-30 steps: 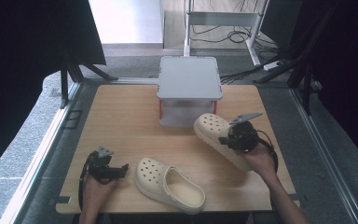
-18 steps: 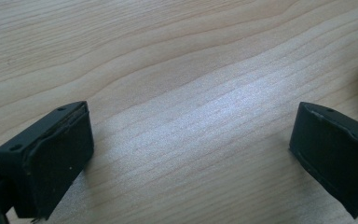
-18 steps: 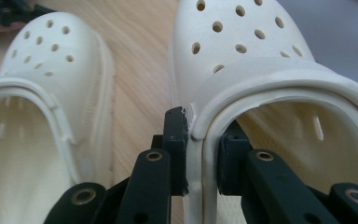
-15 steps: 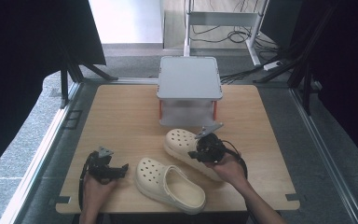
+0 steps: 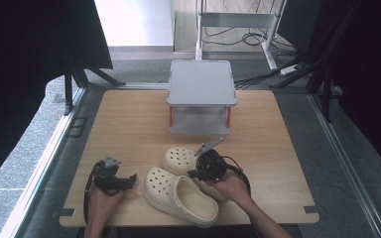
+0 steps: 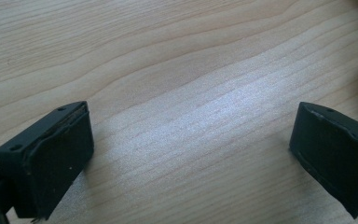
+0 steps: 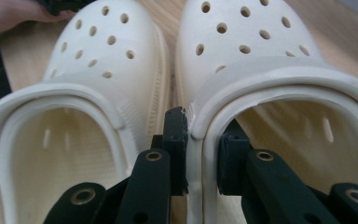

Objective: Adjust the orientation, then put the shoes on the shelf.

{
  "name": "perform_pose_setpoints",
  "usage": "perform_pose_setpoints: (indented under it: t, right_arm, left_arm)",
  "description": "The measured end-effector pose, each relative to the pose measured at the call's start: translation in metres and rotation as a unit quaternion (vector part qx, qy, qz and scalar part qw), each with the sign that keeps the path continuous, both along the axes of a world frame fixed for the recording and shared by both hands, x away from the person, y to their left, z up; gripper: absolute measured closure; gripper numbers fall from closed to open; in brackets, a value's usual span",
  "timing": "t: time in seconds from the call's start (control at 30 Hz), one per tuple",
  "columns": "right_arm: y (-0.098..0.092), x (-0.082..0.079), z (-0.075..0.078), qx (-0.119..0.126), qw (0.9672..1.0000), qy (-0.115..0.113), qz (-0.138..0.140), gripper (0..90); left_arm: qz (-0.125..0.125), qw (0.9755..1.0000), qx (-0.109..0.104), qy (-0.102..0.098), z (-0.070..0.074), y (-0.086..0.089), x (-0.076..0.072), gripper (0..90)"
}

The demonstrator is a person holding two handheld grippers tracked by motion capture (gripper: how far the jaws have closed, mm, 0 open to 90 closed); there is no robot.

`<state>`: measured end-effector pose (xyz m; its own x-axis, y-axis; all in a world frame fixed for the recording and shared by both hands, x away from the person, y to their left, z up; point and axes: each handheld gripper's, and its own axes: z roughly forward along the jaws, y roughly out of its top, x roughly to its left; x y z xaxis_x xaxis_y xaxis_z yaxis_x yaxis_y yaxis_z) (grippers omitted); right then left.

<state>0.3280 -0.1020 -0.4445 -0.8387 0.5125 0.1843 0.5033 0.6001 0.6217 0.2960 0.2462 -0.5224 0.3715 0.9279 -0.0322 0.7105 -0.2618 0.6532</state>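
My right gripper (image 7: 198, 154) clamps the side wall of 1 cream clog (image 7: 279, 93) at centre frame, just beside the other clog (image 7: 74, 116), so I should lower it level, toes aligned, before letting go, while my left gripper (image 6: 191, 158) rests spread and empty.
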Motion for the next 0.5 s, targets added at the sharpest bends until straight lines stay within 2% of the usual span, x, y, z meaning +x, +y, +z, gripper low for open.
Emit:
perform_pose_setpoints:
  t: [0.07, 0.17, 0.27, 0.37, 0.5]
  right_arm:
    - [0.002, -0.001, -0.001, 0.006, 0.9999, 0.009, 0.009, 77.0]
    - [0.004, -0.002, -0.002, 0.010, 0.9998, 0.007, 0.013, 74.7]
    - [-0.003, 0.001, 0.006, 0.031, 0.9994, 0.006, 0.011, 62.6]
    - [-0.011, 0.003, 0.014, 0.032, 0.9993, 0.003, 0.018, 51.9]
    - [-0.021, 0.002, 0.021, 0.033, 0.9992, -0.004, 0.022, 42.6]
  left_arm:
    - [0.000, 1.0000, 0.000, 0.000, 0.000, 0.000, 0.000, 0.0]
    - [0.000, 1.0000, 0.000, 0.000, 0.000, 0.000, 0.000, 0.0]
    - [0.002, 1.0000, -0.002, -0.001, 0.000, 0.000, 0.000, 0.0]
    - [0.000, 1.0000, 0.001, 0.000, 0.000, 0.000, 0.000, 0.0]
    - [0.000, 1.0000, 0.001, 0.000, 0.000, 0.000, 0.000, 0.0]
